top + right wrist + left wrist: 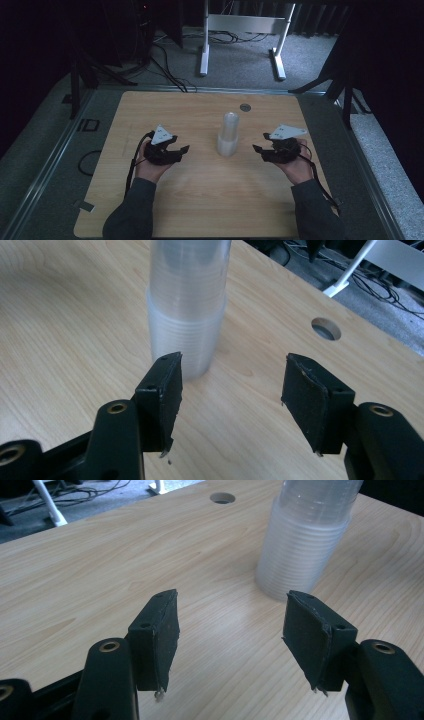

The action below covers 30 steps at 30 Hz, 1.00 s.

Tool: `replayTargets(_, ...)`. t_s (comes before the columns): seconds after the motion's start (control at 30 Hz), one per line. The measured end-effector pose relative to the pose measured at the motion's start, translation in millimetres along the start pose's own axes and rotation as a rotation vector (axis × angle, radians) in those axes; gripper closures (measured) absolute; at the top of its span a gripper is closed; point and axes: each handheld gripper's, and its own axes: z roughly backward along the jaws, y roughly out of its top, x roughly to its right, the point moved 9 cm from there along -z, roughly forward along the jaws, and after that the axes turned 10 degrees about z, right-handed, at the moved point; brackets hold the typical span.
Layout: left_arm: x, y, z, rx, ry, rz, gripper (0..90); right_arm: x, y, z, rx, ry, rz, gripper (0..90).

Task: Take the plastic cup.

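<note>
An upside-down stack of clear plastic cups (pixel 228 135) stands upright near the middle of the wooden table (pixel 200 200). My left gripper (pixel 184 150) is held just above the table to the left of the stack, pointing toward it. Its jaws are open with nothing between them (pixel 230 640), and the cups (pixel 305 545) stand ahead to the right. My right gripper (pixel 257 148) faces the stack from the right. It is open and empty as well (pixel 230 400), with the cups (pixel 187 310) ahead of its left jaw.
A round cable hole (pixel 245 107) sits in the tabletop behind the stack. Beyond the table's far edge, a white desk frame (pixel 240 35) and loose cables (pixel 165 65) lie on the grey carpet. Dark stands flank the table at both sides.
</note>
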Motion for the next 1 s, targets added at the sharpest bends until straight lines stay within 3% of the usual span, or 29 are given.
replayTargets(0.23, 9.2, 8.1, -19.1, -0.005, -0.024, -0.019, 38.6, 0.3, 11.4, -5.0, 0.005, 0.007, 0.024, 40.6)
replayTargets(0.67, 20.0, 15.2, -40.1, 0.014, -0.033, -0.049, 36.7, 2.9, 22.8, -15.5, 0.026, 0.020, 0.022, 38.2)
replayTargets(1.0, 41.5, 23.7, -58.2, 0.011, -0.092, -0.072, 33.4, 3.7, 36.8, -19.0, 0.046, 0.032, 0.031, 36.4)
